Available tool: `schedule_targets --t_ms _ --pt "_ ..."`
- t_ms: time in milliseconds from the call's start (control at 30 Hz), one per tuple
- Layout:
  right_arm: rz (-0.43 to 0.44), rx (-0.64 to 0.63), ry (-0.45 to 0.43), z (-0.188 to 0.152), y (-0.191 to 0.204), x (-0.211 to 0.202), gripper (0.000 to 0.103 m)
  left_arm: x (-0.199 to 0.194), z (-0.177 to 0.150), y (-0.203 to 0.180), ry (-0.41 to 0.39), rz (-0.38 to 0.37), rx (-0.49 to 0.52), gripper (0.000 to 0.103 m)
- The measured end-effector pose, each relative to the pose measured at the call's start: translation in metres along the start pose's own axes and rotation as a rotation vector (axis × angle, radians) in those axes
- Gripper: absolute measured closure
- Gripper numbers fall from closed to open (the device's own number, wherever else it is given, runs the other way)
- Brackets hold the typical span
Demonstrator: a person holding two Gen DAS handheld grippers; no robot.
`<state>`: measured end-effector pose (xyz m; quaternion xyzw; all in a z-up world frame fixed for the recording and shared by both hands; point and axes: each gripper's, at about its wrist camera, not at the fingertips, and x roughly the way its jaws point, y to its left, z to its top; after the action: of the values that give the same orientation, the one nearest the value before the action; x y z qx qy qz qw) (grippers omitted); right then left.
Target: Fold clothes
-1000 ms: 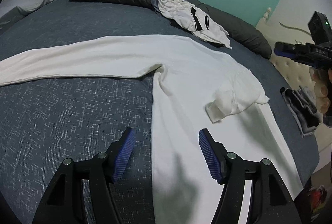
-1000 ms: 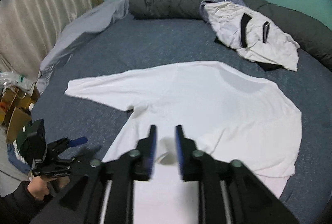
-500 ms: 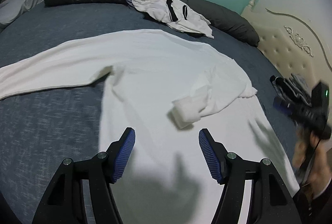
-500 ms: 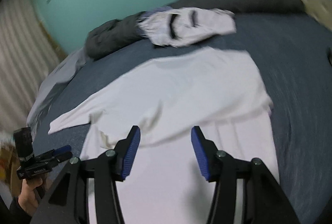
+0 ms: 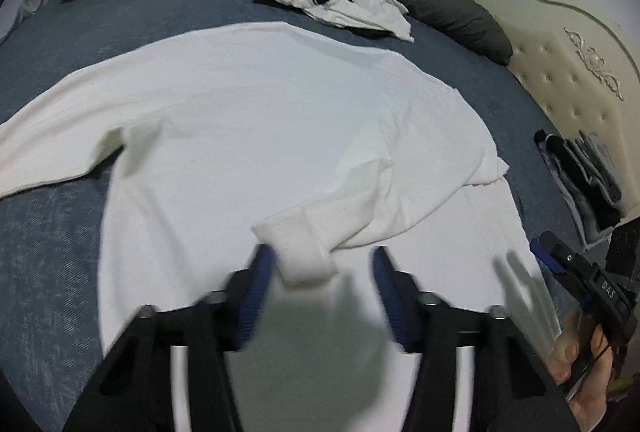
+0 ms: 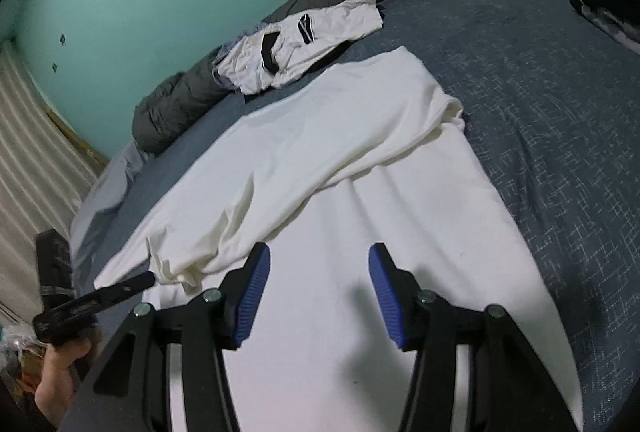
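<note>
White long-sleeved shirt point(image 5: 248, 135) spread flat on the bed point(image 5: 48, 272), one sleeve folded in across the body, the other sleeve point(image 5: 44, 151) stretched out sideways. Left claw point(image 5: 320, 272) spread wide, cuff point(image 5: 300, 252) sitting between its fingers, nothing pinched. Right claw point(image 6: 316, 272) spread too, hovering over the lower body. Sleeve-folding stage, by the look of it. Next likely: closing on that cuff to lay it straight.

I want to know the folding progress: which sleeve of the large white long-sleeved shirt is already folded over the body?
The sleeve with the cuff at the left gripper; the other sleeve lies stretched out on the blue bed.
</note>
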<state>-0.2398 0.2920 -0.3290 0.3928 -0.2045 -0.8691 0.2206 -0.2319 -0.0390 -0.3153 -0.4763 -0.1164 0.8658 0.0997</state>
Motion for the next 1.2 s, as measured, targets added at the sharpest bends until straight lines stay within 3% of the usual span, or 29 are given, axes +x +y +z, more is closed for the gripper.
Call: schedule_targets --t_ms 100,133,267,433,600,733,767,800,867,1200 --pt "0.021 0.014 -0.013 0.001 -0.006 -0.002 0.05 0.004 0.006 -0.005 0.022 0.003 0.014 0.092" --pt "0.024 0.017 -0.015 0.002 -0.007 -0.003 0.05 0.004 0.008 -0.006 0.028 0.004 0.019 0.095" --pt "0.034 0.029 -0.021 0.004 -0.012 -0.004 0.05 -0.016 0.018 0.001 -0.002 0.007 0.011 0.098" --pt "0.052 0.043 -0.025 0.007 -0.016 -0.006 0.05 -0.055 0.035 0.032 -0.056 -0.018 -0.104 0.099" --pt "0.061 0.056 -0.028 0.007 -0.016 -0.007 0.049 -0.052 0.051 0.064 -0.041 0.049 -0.166 0.098" --pt "0.064 0.053 -0.016 0.006 -0.016 -0.003 0.049 -0.036 0.048 0.079 -0.002 0.073 -0.211 0.092" --pt "0.064 0.054 -0.012 0.006 -0.016 -0.002 0.049 -0.034 0.045 0.081 0.004 0.084 -0.22 0.079" --pt "0.065 0.056 -0.01 0.006 -0.017 -0.001 0.049 -0.033 0.04 0.083 0.003 0.088 -0.23 0.058" --pt "0.068 0.059 -0.008 0.006 -0.018 0.0 0.049 -0.033 0.031 0.086 -0.005 0.083 -0.247 0.047" --pt "0.078 0.058 0.001 0.005 -0.016 0.003 0.048 -0.003 0.0 0.073 0.079 0.042 -0.198 0.048"
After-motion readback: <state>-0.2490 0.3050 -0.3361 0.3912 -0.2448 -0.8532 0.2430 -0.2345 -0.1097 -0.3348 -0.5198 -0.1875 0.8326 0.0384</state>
